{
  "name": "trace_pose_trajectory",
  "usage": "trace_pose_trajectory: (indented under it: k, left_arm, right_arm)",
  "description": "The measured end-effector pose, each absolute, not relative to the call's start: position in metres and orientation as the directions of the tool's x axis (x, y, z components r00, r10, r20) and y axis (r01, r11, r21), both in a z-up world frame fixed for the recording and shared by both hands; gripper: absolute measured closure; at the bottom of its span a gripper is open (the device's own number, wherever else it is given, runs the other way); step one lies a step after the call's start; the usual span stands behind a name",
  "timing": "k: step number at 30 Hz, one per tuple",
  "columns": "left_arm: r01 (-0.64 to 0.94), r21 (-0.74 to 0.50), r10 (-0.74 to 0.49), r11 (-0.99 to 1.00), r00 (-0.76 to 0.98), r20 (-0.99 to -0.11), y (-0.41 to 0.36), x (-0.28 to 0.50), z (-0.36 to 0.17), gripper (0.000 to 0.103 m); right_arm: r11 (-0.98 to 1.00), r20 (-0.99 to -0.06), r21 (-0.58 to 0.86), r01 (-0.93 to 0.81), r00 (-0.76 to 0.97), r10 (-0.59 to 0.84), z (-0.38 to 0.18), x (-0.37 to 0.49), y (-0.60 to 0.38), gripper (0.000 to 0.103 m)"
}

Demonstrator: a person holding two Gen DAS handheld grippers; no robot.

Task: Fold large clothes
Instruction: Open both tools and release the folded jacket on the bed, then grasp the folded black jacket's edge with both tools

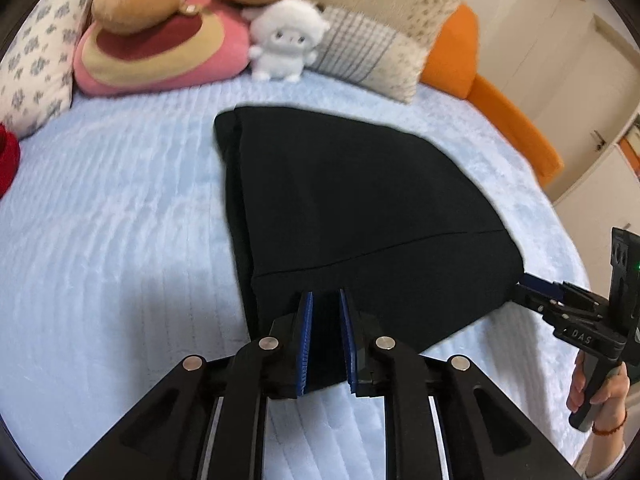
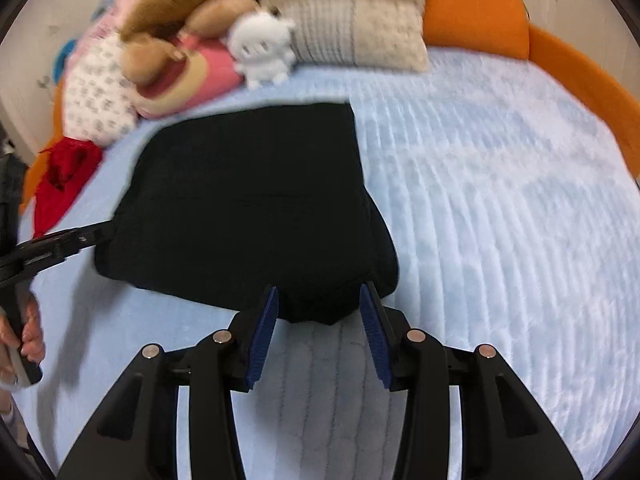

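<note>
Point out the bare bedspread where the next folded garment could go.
Widest free patch: bedspread between the black garment and orange bed rim. Another lies on its other side, before the red cloth. Crowded: pillows and white plush toy at the head.

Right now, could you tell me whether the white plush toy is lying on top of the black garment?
No, the white plush toy sits among the pillows, apart from the black garment.

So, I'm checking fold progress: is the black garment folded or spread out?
Folded. The black garment lies as a compact doubled panel on the bed, with layered edges visible along its left side.
</note>
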State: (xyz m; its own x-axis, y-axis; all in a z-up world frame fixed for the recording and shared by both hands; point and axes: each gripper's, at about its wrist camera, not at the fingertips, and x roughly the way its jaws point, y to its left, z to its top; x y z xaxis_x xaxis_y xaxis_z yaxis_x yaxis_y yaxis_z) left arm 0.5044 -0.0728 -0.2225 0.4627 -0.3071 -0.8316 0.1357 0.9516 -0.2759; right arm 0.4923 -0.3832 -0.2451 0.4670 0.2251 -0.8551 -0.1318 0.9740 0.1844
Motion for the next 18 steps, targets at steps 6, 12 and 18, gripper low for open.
trace_pose_trajectory:
  k: [6, 12, 18]
  left_arm:
    - [0.111, -0.314, -0.329, 0.943, 0.465, -0.822, -0.063, 0.494, -0.205, 0.073]
    - [0.016, -0.387, -0.345, 0.922, 0.486, -0.803, -0.053, 0.461, -0.181, 0.016]
    - [0.004, -0.413, -0.379, 0.911, 0.407, -0.831, -0.085, 0.455, -0.205, 0.016]
  right_arm:
    - [0.941, -0.825, 0.332, -0.061, 0.465, 0.321, -0.233, 0.478, -0.407, 0.037]
    - [0.747, -0.705, 0.657, 0.106, 0.437, 0.558, -0.233, 0.457, -0.446, 0.009]
    - [0.615, -0.637, 0.762, 0.202, 0.403, 0.657, -0.267, 0.458, -0.428, 0.010]
